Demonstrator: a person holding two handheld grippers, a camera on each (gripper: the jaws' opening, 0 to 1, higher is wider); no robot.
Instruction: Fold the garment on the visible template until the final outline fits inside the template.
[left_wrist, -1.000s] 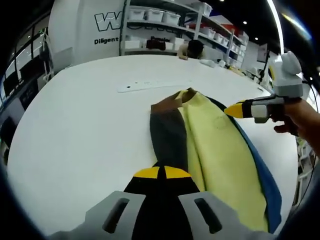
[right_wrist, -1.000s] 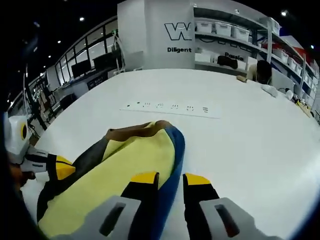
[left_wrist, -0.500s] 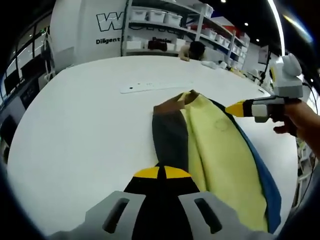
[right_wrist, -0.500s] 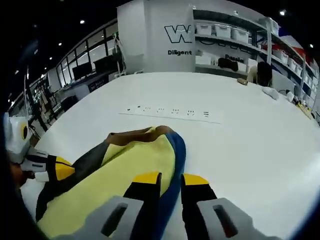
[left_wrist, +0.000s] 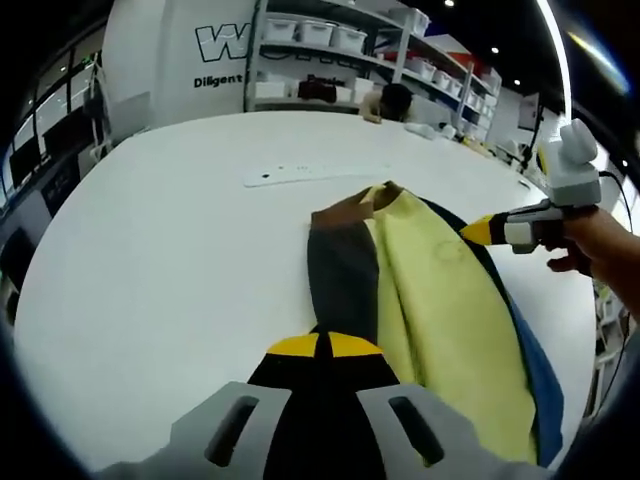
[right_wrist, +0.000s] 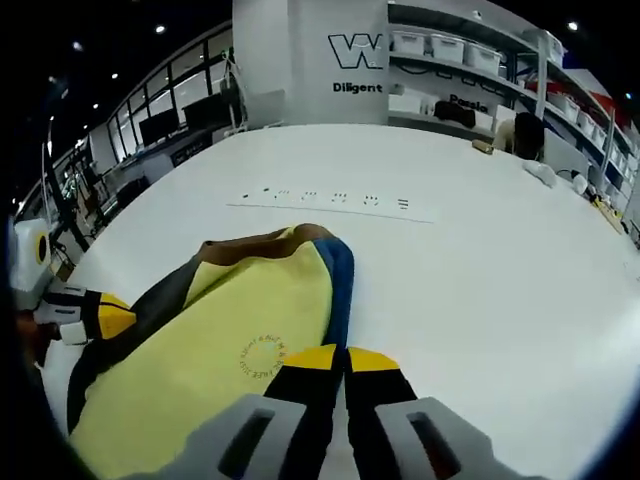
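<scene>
We hold the left gripper (left_wrist: 318, 345) low over the white table (left_wrist: 150, 260), its yellow-tipped jaws pressed together on the near dark edge of the garment (left_wrist: 420, 300). We hold the right gripper (right_wrist: 345, 357) at the garment's blue edge, jaws closed with blue cloth running under them; we cannot tell whether cloth is pinched. In the left gripper view, a hand (left_wrist: 600, 250) carries that gripper in from the garment's far side. The garment lies on the table, yellow panel up, brown collar pointing toward the white strip (left_wrist: 310, 172) beyond it. Printed marks on the strip are too small to read, and the template outline is hard to make out. The garment's near end is cut off beneath both gripper bodies. Compared with one second ago, the right gripper's jaws have closed from apart to together at the blue edge, exposing a round printed logo (right_wrist: 265, 356) on the yellow panel.
</scene>
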